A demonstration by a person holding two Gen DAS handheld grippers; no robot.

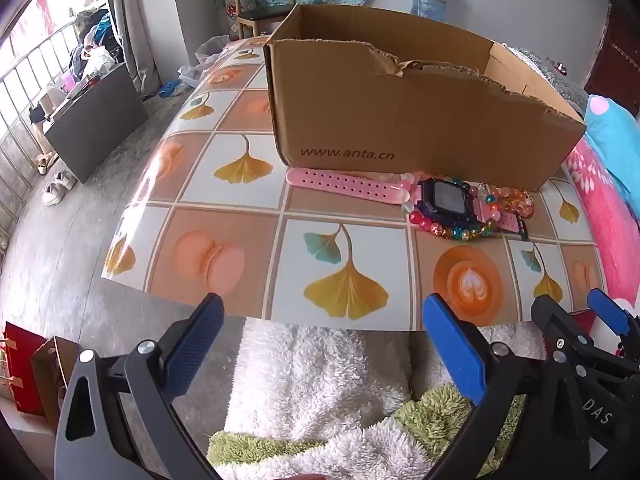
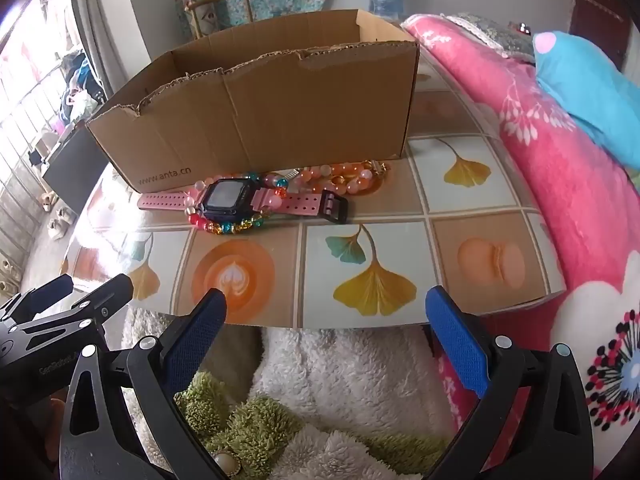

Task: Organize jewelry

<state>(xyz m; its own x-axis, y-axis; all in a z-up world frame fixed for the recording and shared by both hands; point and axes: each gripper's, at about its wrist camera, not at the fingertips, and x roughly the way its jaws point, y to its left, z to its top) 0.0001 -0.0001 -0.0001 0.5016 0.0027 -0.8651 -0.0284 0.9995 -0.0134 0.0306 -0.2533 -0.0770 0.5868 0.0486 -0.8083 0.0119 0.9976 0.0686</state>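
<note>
Watch [image 2: 256, 202] and beads [image 2: 352, 178] well beyond both grippers' spread fingers [image 2: 456, 340]

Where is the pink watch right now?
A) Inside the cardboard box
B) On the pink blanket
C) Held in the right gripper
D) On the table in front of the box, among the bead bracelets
D: the pink watch lies flat on the table just in front of the cardboard box, tangled with the bead bracelets, while both the left gripper and right gripper are open and empty.
</note>
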